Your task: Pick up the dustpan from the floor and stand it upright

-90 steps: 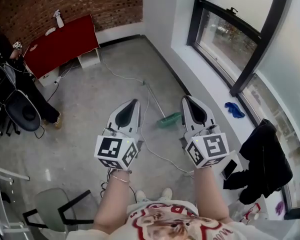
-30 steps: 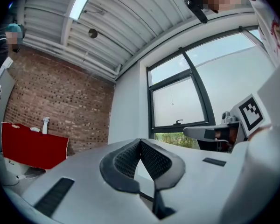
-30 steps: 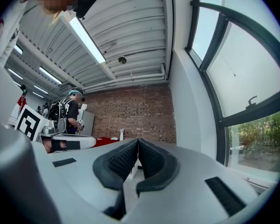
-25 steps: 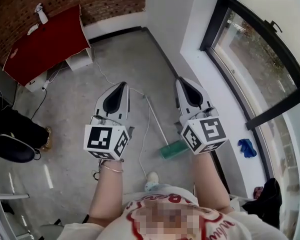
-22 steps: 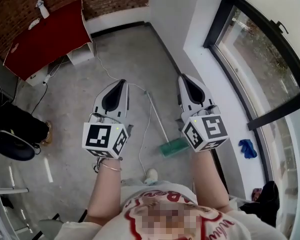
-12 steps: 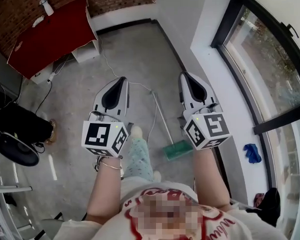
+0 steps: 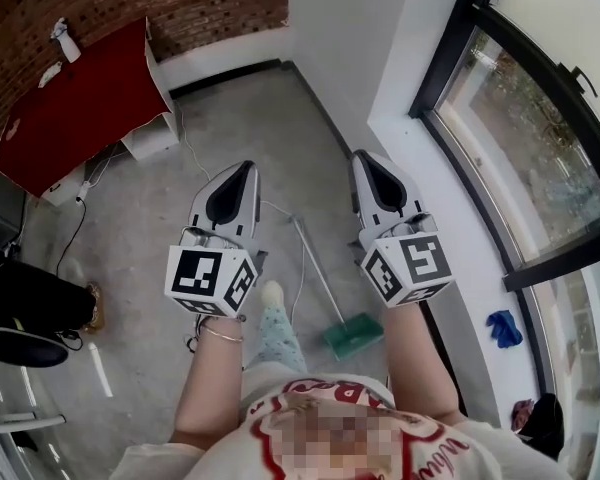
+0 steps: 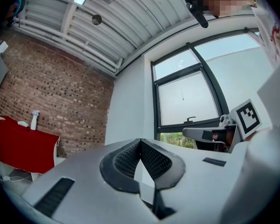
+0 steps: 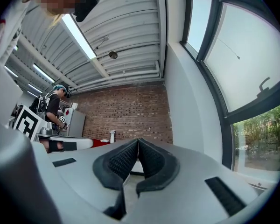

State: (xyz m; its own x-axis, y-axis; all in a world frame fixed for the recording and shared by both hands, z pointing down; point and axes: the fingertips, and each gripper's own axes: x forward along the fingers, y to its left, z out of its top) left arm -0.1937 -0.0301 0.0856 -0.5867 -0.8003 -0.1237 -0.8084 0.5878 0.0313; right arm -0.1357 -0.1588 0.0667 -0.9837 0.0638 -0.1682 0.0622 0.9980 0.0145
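The green dustpan (image 7: 352, 335) lies flat on the grey floor, its long pale handle (image 7: 315, 263) running up and to the left. In the head view it shows below and between my two grippers, near my body. My left gripper (image 7: 248, 166) and right gripper (image 7: 360, 156) are held out side by side, well above the floor and apart from the dustpan. The left gripper (image 8: 140, 141) has its ribbed pads meeting at the tip with nothing between them. The right gripper (image 9: 138, 140) is shut and empty as well. Neither gripper view shows the dustpan.
A white cable (image 7: 280, 208) snakes across the floor beside the handle. My socked foot (image 7: 271, 295) is next to the dustpan. A red table (image 7: 75, 108) stands at the far left, a white sill (image 7: 410, 168) and window at the right. A blue cloth (image 7: 502, 326) lies there.
The whole view has slid forward over the floor: the dustpan now sits lower in the head view, nearer my body, and a foot has stepped in beside it. Both grippers stayed shut.
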